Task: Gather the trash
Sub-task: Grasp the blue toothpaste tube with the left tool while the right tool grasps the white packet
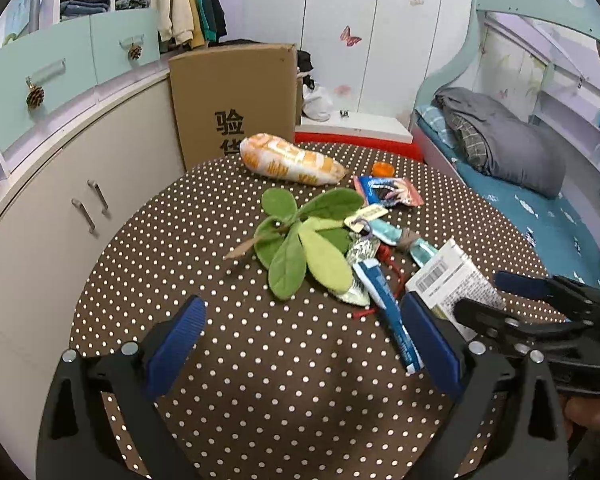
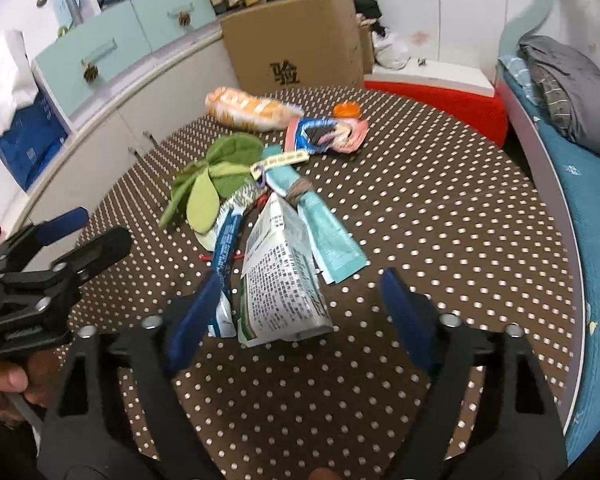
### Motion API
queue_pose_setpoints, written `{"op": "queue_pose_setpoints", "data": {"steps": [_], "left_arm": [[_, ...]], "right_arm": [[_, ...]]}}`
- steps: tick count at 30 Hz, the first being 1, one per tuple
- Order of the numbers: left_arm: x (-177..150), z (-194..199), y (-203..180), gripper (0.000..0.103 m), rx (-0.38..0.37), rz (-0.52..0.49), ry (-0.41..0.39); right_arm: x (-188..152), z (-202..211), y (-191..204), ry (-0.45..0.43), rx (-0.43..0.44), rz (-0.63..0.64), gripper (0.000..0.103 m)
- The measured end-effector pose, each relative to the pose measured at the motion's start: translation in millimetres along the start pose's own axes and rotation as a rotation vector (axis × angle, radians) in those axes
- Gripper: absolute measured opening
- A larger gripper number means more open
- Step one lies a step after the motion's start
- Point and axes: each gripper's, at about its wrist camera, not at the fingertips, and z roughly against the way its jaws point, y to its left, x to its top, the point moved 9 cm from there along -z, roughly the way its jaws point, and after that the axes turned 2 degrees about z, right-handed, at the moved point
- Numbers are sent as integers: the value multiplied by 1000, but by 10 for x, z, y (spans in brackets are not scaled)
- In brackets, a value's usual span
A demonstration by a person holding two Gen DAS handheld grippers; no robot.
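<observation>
Across the dotted desk (image 1: 228, 360) nothing looks collected yet: the orange snack bag (image 1: 290, 160), the toy plant (image 1: 304, 236), the white printed pouch (image 2: 280, 280) and the smaller wrappers (image 1: 384, 232) all still lie there, and no bin is in view. Right tool (image 2: 296, 304) stands part open astride the pouch, seemingly without touching it, while left tool (image 1: 300, 344) gapes wide and empty, the blue sachet (image 1: 384, 304) lying close beside the pouch and likely to be caught with it.

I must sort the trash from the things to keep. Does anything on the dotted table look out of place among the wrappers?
Yes. A green plush leaf toy with a paper tag lies in the middle of the wrapper pile, touching the silver wrapper. It looks like a toy, not trash.
</observation>
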Motion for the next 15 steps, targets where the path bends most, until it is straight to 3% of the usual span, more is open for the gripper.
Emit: {"op": "queue_pose_setpoints", "data": {"steps": [3,6,15], "left_arm": [[-27,-17,-30,96,-1,0,8],[-63,-54,-96,96,-7,-12,23],[-189,-284,-392,96,-35,-44,89]], "right_arm": [[-25,-96,48,18,27,23,47],[-25,-54,70,3,39,29,41],[-172,294,-206,-43,54,-46,39]]}}
